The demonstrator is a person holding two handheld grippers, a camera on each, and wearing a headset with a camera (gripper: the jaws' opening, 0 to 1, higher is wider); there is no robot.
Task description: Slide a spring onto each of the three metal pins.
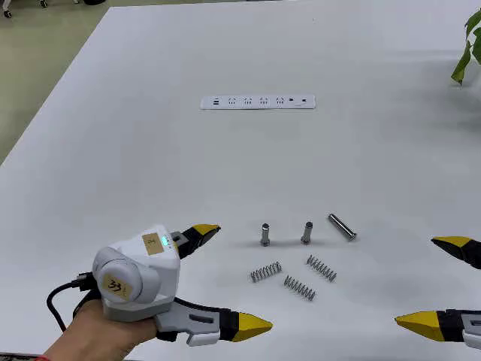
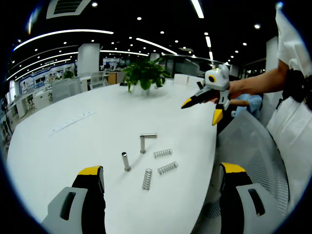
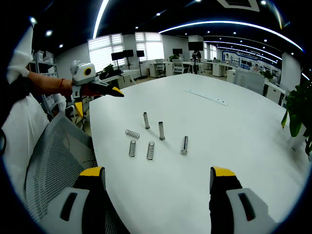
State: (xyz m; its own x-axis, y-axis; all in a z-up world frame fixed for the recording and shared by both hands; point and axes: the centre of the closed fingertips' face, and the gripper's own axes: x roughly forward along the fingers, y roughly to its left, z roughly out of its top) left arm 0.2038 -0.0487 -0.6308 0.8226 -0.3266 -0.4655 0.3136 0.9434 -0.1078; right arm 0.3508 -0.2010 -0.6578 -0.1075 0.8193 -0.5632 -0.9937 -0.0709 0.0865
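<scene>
The left tool (image 1: 239, 277) and right tool (image 1: 417, 281) hung spread wide over the white table (image 1: 150, 150), flanking three coiled steel springs (image 1: 299, 287) and three silver metal pins (image 1: 307, 232), two upright, one lying.

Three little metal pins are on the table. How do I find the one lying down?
Start at the long white power strip on the white table and come toward the near edge to a row of three pins just behind three springs. From the head view, the pin lying down is at the right end of that row; its two neighbours stand upright.
</scene>
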